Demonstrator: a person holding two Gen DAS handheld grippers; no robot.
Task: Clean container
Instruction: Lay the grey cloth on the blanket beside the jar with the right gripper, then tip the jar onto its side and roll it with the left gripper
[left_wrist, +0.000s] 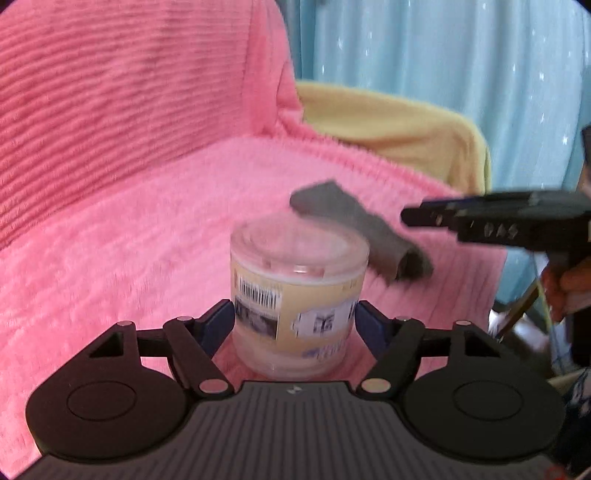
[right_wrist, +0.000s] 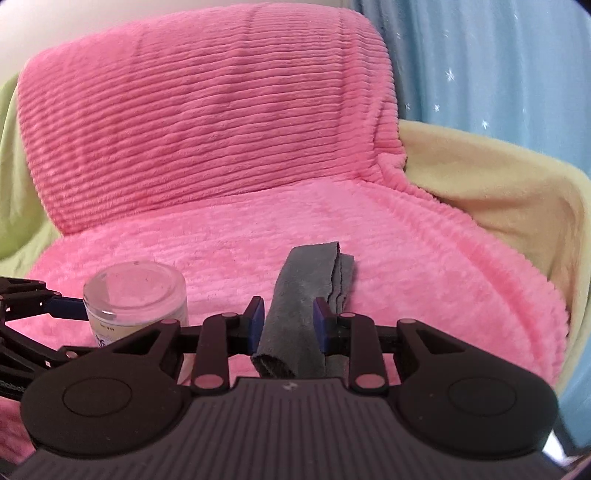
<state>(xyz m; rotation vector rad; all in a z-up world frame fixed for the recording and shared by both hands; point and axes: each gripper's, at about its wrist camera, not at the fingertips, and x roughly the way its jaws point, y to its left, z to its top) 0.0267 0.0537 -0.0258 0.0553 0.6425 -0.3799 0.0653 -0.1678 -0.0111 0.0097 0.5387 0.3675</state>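
Left wrist cam first: my left gripper (left_wrist: 295, 317) has its blue pads on both sides of the container (left_wrist: 297, 295), a clear plastic tub with a tan label and barcode, standing upright on the pink blanket (left_wrist: 147, 240). Pads look to be touching the label on each side, so I'd call that clamped on it. The frame is pretty smeared, so I wouldn't swear how firm the grip is. Off to the right I can see the right gripper (left_wrist: 480, 221) side-on and a bit of the hand (left_wrist: 569, 284) holding it, with the grey cloth (left_wrist: 358, 232) lying behind the tub.

Right wrist cam: the right gripper (right_wrist: 289, 325) straddles that folded grey cloth (right_wrist: 306, 295), but there's a sliver of gap at each pad, so the jaws stand open around it, not pinching yet. The container (right_wrist: 135, 295) sits off to the left, with the left gripper (right_wrist: 55, 306) reaching in to it.

For this step I'd close squarely on the cloth mid-fold so all layers come up together, and keep the tub pinned low so it doesn't tip on the soft fleece.

Only the right cam shows the cloth's layered fold and the tub's clear top; only the left shows the label.
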